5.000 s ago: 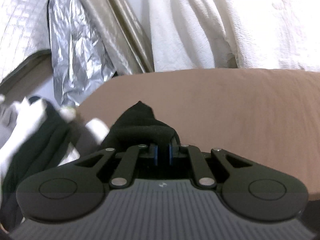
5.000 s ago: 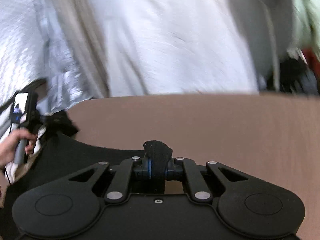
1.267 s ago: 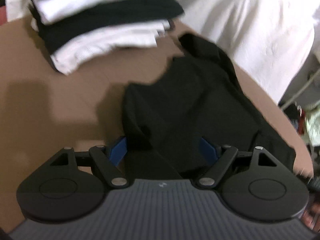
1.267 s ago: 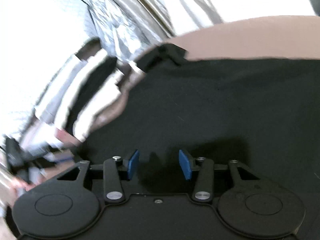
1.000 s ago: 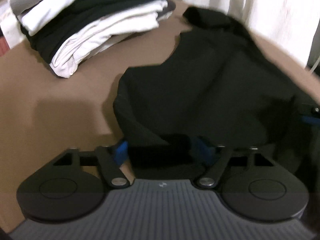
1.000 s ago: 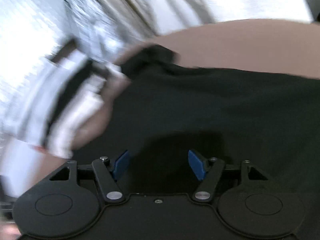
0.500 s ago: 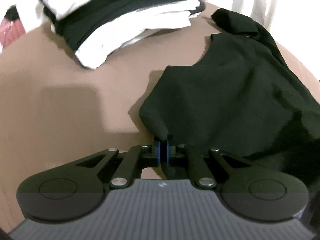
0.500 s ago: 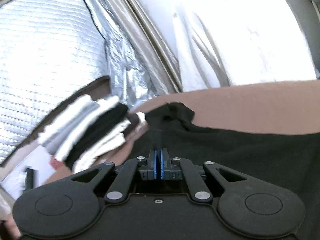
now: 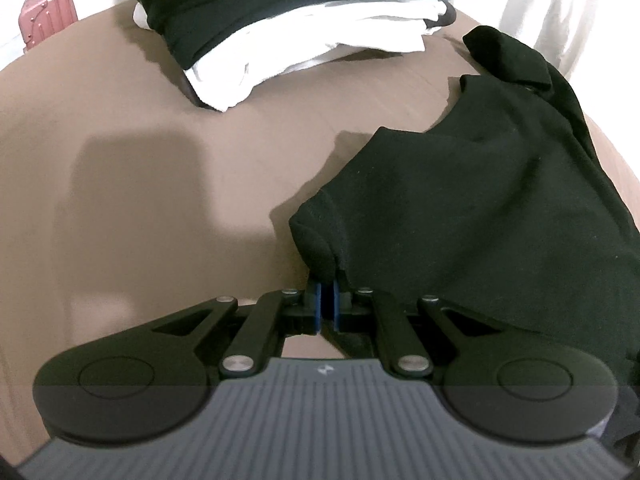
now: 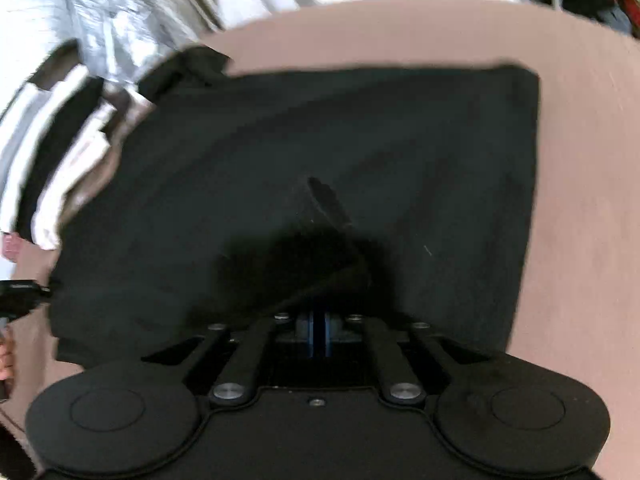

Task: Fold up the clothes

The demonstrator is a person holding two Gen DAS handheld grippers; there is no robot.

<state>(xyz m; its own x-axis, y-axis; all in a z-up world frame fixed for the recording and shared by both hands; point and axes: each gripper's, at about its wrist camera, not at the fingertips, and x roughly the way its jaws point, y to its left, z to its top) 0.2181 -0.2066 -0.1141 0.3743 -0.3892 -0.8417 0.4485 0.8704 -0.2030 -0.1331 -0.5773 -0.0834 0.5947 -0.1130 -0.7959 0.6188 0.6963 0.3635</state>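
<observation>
A black shirt (image 9: 480,208) lies spread on the brown table (image 9: 160,200); it also fills the middle of the right wrist view (image 10: 280,160). My left gripper (image 9: 327,304) is shut on the shirt's near left edge, which bunches up at the blue pads. My right gripper (image 10: 319,336) is shut on a fold of the same shirt and lifts it into a ridge over the flat cloth. A sleeve (image 9: 504,56) trails off at the far end.
A stack of folded white and black clothes (image 9: 288,12) sits at the far side of the table, also at left in the right wrist view (image 10: 52,148). A pink suitcase (image 9: 44,16) stands beyond the table. Silver foil sheeting (image 10: 120,12) and white cloth hang behind.
Both grippers were open over the shirt a second ago and have since shut on its cloth. The right gripper has moved back over the shirt, lifting a fold.
</observation>
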